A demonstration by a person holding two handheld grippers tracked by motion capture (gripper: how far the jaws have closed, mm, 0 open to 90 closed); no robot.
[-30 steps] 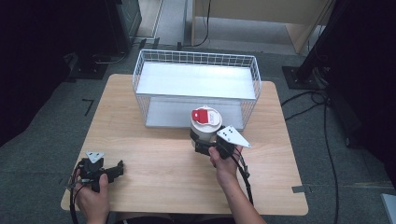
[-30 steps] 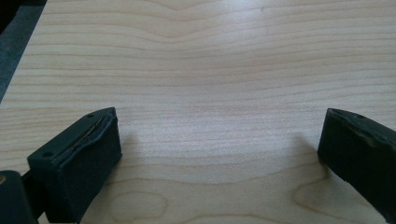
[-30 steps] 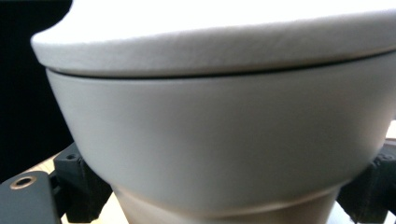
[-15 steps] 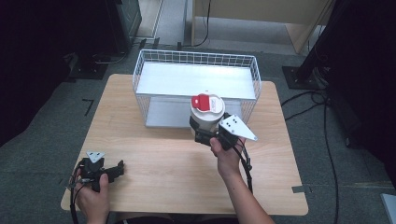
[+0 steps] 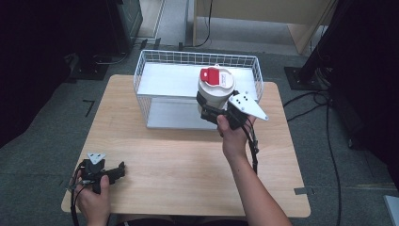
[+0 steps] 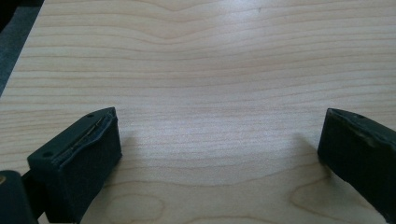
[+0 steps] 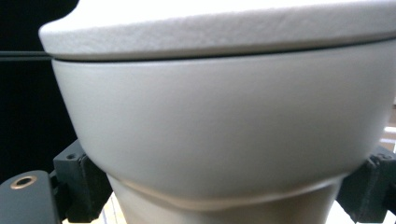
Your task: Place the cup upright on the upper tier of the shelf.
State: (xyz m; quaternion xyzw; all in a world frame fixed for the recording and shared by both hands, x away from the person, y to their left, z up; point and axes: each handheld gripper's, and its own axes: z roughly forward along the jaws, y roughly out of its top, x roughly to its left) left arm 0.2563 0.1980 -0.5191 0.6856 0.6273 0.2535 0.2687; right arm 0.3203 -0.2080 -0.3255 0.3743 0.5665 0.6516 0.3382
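I am holding a white container (image 5: pixel 215 92) with a red lid piece (image 5: pixel 210 75) in my right tongs (image 5: pixel 212 109), and they are clamped on its lower body, one jaw pressing on each side. In the right gripper view the container's (image 7: pixel 224 130) pale wall is bulging out just above the jaws, with its wide rim overhanging at the top. From the high view I am carrying it in the air over the near right part of the white wire basket (image 5: pixel 155 59), which is sitting on the far half of the wooden bench (image 5: pixel 179 160). My right hand (image 5: pixel 233 134) is gripping the handle just behind the container.

My left tongs (image 5: pixel 120 169) are resting low at the near left corner of the bench, well apart from the basket. Their jaws are standing wide apart, with bare wood (image 6: pixel 210 93) showing between them and nothing gripped.
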